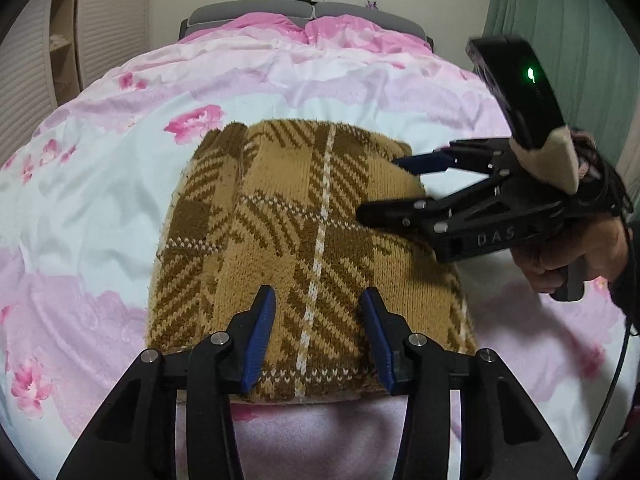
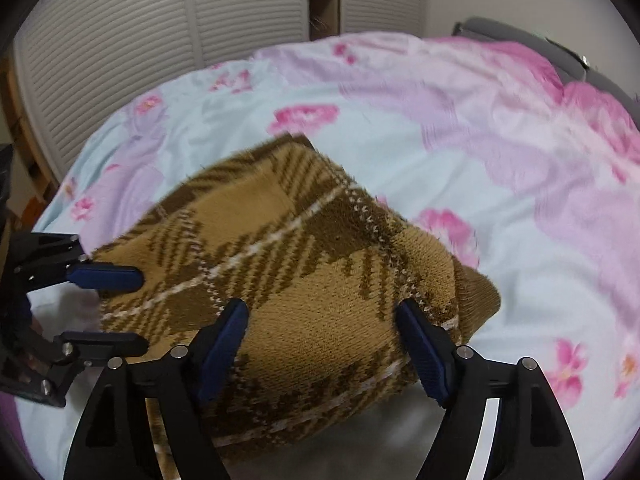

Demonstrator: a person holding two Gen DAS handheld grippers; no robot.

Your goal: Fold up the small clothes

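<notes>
With knit (image 1: 312, 240) folded on bed (image 1: 100, 200), between folds: left gripper (image 1: 318, 328) released at its 6 o'clock edge, right gripper (image 2: 324, 344) released at 3 o'clock. Next, judged: regrip for another fold.

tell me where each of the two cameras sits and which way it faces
Left wrist: on the left claw, looking down over the folded brown plaid knit garment toward the grey headboard; right claw and hand show.
Right wrist: on the right claw, facing white louvred doors; left claw shows.
Shared: garment, pink floral bed cover, both claws open.
</notes>
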